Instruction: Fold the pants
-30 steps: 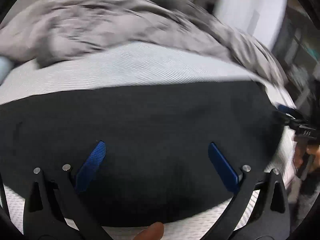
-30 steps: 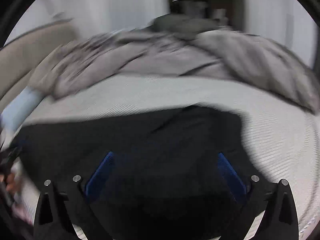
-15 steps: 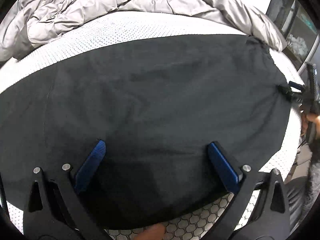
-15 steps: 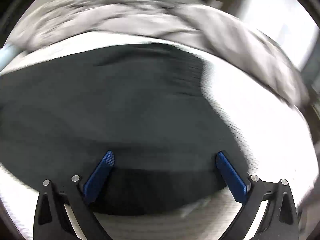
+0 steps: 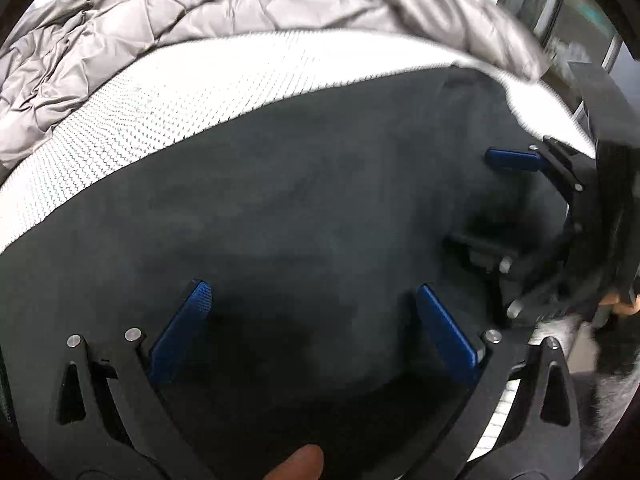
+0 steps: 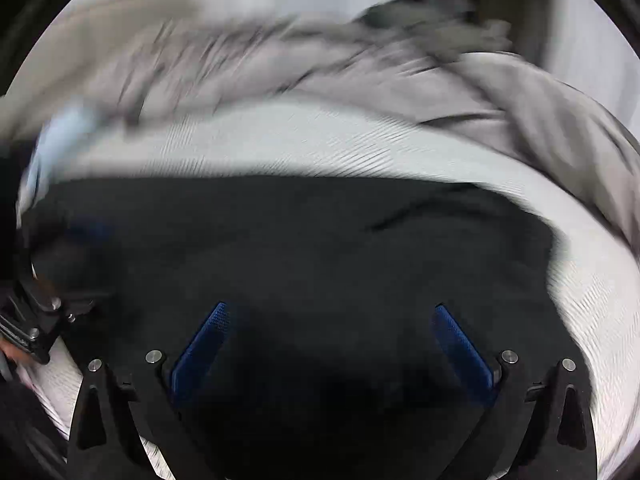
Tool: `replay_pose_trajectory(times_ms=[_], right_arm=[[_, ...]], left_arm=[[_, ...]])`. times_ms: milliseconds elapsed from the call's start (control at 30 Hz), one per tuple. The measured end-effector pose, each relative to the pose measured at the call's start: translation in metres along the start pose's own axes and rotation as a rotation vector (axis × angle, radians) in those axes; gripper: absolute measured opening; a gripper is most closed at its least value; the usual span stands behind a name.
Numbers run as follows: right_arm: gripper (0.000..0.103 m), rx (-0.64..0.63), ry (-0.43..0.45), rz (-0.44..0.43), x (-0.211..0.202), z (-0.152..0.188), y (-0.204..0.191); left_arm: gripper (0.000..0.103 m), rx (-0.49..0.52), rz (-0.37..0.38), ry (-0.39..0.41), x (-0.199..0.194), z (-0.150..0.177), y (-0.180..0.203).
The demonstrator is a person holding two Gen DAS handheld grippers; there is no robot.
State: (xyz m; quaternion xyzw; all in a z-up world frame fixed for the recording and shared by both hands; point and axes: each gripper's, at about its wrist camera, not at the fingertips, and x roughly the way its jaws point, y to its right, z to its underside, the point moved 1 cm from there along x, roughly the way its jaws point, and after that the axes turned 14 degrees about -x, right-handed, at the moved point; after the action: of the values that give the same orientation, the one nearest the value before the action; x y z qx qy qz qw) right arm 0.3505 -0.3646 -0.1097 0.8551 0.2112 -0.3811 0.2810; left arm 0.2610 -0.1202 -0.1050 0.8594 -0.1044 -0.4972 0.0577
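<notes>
White mesh mattress (image 5: 168,92) carries everything; grey quilt (image 5: 200,4) bunched at far side. Black pants (image 5: 280,208) spread flat across bed, filling most of both views. Half second ago right tool sat at far edge of left view; now right tool (image 6: 330,340) has swung in close beside left tool (image 5: 312,312). Both tools wide, holding nothing, low over cloth. Right view blurred, so motion likely ongoing. Judgement: hands converging on one end for next fold grab.
</notes>
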Motion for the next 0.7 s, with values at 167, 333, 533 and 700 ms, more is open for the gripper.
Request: replay_pose_trajectory(times_ms=[167,333,533,700], right_arm=[[0.1,0.131,-0.041,0.128,-0.005,0.045,0.054],[0.103,0.401,-0.118,0.337,-0.001,0.093,0.128],[0.102,0.278,0.004,0.402,-0.056,0.058,0.096],[0.103,0.184,0.082,0.067,-0.03,-0.005,0.027]], left_arm=[[0.102,-0.089,-0.03,-0.013,0.001,0.003,-0.055],[0.102,-0.173,-0.066,0.008,-0.005,0.0,-0.093],[0.102,-0.123,-0.001,0.085,-0.032,-0.007,-0.067],[0.102,-0.088,0.02,0.042,-0.004,-0.023,-0.038]])
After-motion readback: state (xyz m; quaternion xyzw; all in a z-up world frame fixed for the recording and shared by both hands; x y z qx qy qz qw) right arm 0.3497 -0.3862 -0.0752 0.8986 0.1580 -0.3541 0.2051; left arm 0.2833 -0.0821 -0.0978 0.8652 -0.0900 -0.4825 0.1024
